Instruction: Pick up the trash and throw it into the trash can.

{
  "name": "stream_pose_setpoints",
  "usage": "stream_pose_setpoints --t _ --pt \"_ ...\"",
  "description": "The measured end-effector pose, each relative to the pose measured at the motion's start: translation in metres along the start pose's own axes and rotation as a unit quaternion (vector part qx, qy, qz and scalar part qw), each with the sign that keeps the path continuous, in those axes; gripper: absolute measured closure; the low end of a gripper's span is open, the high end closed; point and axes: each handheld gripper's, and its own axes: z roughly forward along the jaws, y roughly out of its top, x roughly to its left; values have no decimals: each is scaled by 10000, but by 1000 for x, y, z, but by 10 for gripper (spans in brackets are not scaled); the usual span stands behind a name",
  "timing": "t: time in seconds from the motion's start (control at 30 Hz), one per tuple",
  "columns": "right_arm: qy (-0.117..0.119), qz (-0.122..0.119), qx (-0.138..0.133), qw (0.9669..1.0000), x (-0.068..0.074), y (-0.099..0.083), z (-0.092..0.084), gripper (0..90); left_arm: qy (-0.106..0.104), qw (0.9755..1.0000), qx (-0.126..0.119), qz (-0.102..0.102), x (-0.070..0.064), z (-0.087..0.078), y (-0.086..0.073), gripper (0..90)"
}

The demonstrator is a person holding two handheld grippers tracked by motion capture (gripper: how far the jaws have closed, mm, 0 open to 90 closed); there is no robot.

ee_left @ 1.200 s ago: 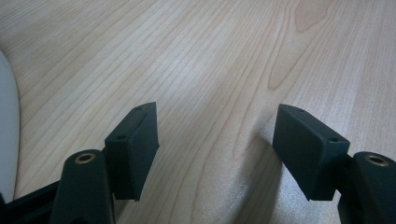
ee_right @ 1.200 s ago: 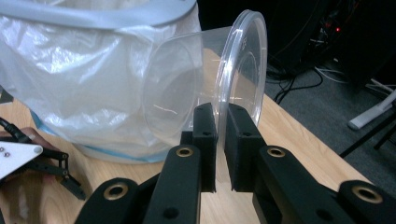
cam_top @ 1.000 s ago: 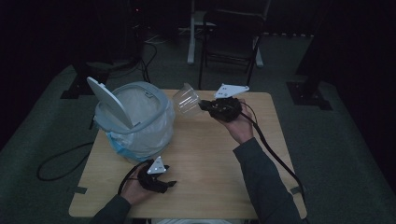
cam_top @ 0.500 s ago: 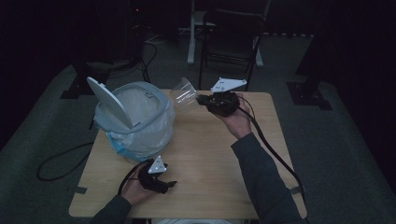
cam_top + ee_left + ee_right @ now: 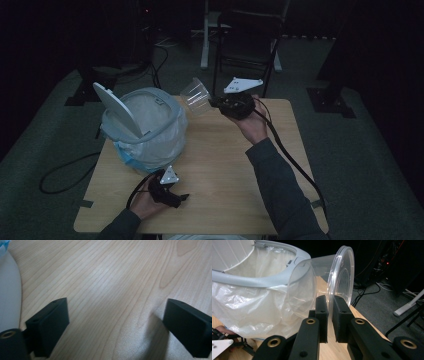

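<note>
Beside the lined bin (image 5: 145,127) on the table (image 5: 225,165), the right gripper (image 5: 216,103) pinches a clear plastic cup (image 5: 196,96) by its wall, best carried fully over the rim before release, while the left gripper (image 5: 179,198), jaws just opened and empty, rests low.

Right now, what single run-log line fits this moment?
right tongs: shut on clear plastic cup, held beside bin | left tongs: open, jaws just opened, nothing between, over table
</note>
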Motion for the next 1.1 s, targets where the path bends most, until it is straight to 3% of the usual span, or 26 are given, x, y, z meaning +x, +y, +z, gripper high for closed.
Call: stream_pose_setpoints --t 0.03,1.1 --pt "-10 3 -3 10000 0 1 0 832 -3 10000 44 -22 0 0 0 22" --pt "-58 -16 -163 9998 -2 34 10 832 -60 10000 35 24 0 1 0 21"
